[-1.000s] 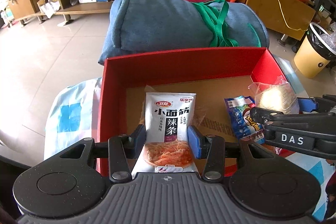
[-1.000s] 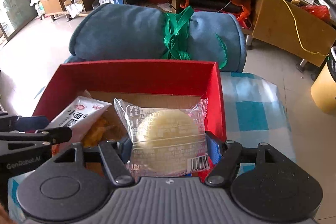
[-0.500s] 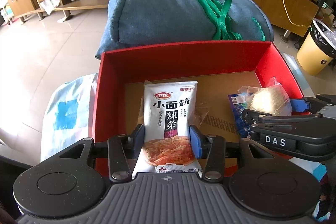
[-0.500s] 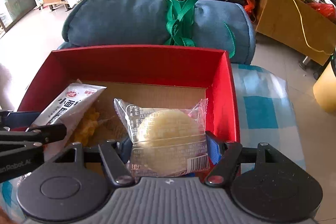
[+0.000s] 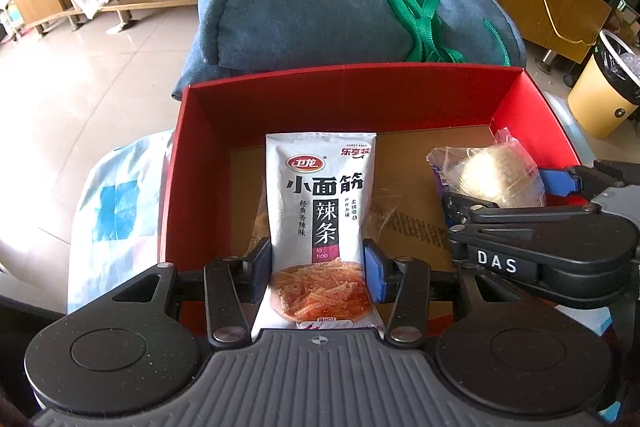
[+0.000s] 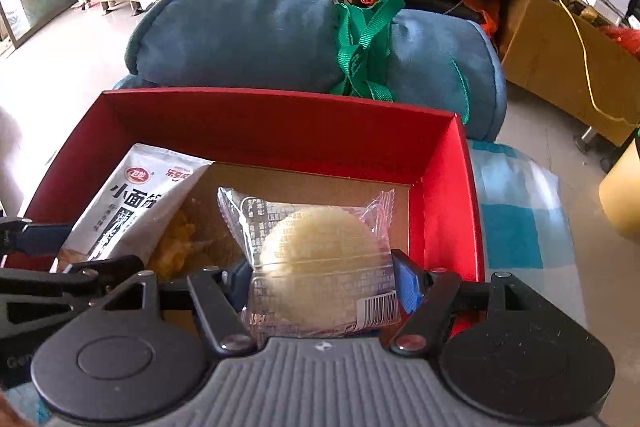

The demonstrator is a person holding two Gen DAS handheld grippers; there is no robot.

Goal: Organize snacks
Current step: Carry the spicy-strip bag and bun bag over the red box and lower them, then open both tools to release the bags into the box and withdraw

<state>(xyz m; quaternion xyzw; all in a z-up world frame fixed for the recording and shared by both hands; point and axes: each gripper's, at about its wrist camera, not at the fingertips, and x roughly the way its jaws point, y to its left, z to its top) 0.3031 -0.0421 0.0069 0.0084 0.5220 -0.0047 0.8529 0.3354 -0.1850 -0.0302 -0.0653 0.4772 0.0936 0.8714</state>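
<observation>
A red box (image 5: 340,99) with a cardboard floor lies in front of both grippers. My left gripper (image 5: 316,255) is shut on the lower part of a white spicy-strip packet (image 5: 320,187), which stands nearly upright over the box's left half. My right gripper (image 6: 322,279) is shut on a round pale pastry in a clear wrapper (image 6: 320,251), held over the box's right half near the right wall. The left view shows the right gripper (image 5: 508,195) with the pastry at the right. In the right view the left gripper (image 6: 76,247) and its packet (image 6: 132,203) are at the left.
A yellow-orange snack bag (image 6: 176,247) lies on the box floor beside the white packet. Behind the box rests a rolled blue blanket (image 5: 320,7) tied with green straps. A blue-and-white checked cloth (image 5: 116,207) covers the surface. A yellow bin (image 5: 600,95) stands at the far right.
My right gripper has sunk a little with the pastry, from over the right wall to inside the box. The left gripper and its packet have hardly moved.
</observation>
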